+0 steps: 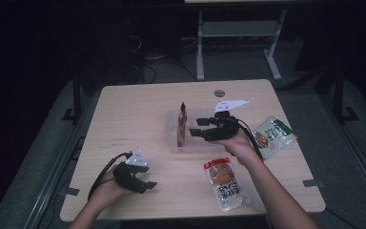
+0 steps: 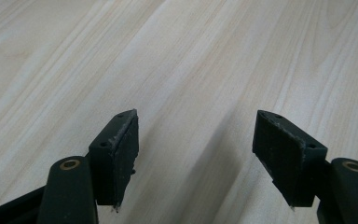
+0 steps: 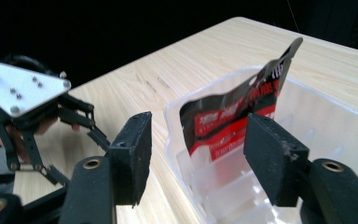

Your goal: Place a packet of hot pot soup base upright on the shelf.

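Observation:
A red and black snack packet [image 1: 183, 125] stands upright on its edge in a clear plastic bin [image 1: 198, 147] at the table's middle. My right gripper [image 1: 196, 127] hovers at the bin's right side and points left at the packet. In the right gripper view the packet [image 3: 228, 116] leans inside the bin [image 3: 171, 112] just beyond the right gripper [image 3: 199, 119], whose pads stand apart from it, open. My left gripper [image 1: 145, 186] rests low near the table's front left. In its own view the left gripper [image 2: 196, 121] is open over bare wood.
An orange and white snack packet [image 1: 224, 183] lies flat near the front edge, below my right forearm. A green and white packet [image 1: 272, 136] lies at the right edge. A small round disc [image 1: 219, 93] sits at the far edge. White table legs [image 1: 200, 47] stand beyond.

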